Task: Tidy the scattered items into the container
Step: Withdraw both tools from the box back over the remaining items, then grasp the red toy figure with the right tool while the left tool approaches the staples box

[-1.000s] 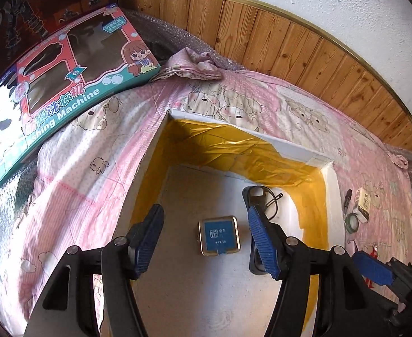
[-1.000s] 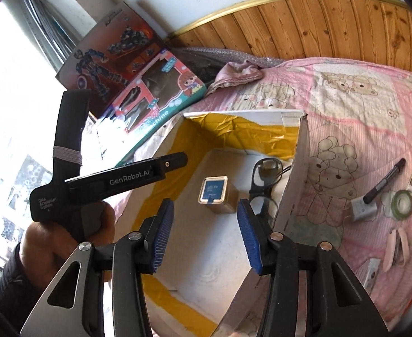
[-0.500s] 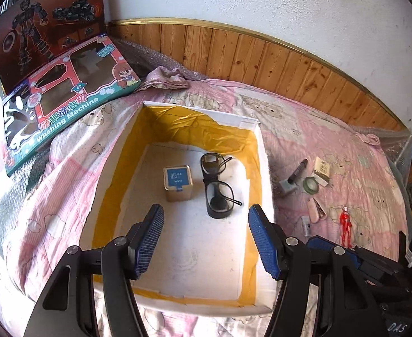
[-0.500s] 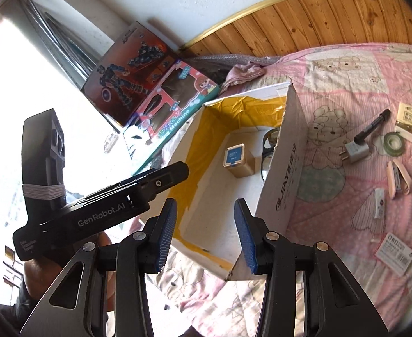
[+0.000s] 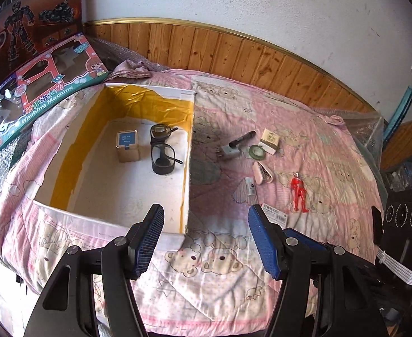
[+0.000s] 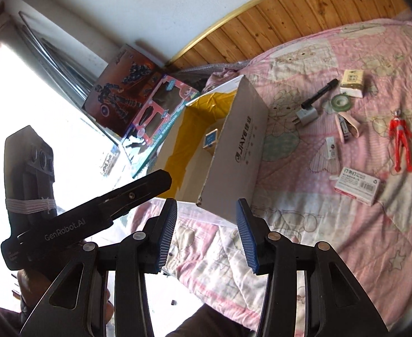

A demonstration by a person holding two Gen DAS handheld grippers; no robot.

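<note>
Two grippers hover over a bed, both with jaws apart and holding nothing. The left gripper hangs above the pink quilt just past the near right corner of the box, and the right gripper hangs near that same corner, seen from the other side. Inside the box — white, with yellow tape lining its walls — a small tin stands beside a pair of glasses. Scattered on the quilt to the right of the box lie a marker, a plug adapter, a roll of green tape, a small cream carton, a pink stapler, a small white tube, a red toy figure and a flat white packet. Two toy boxes lean against the wall beyond — far left.
</note>
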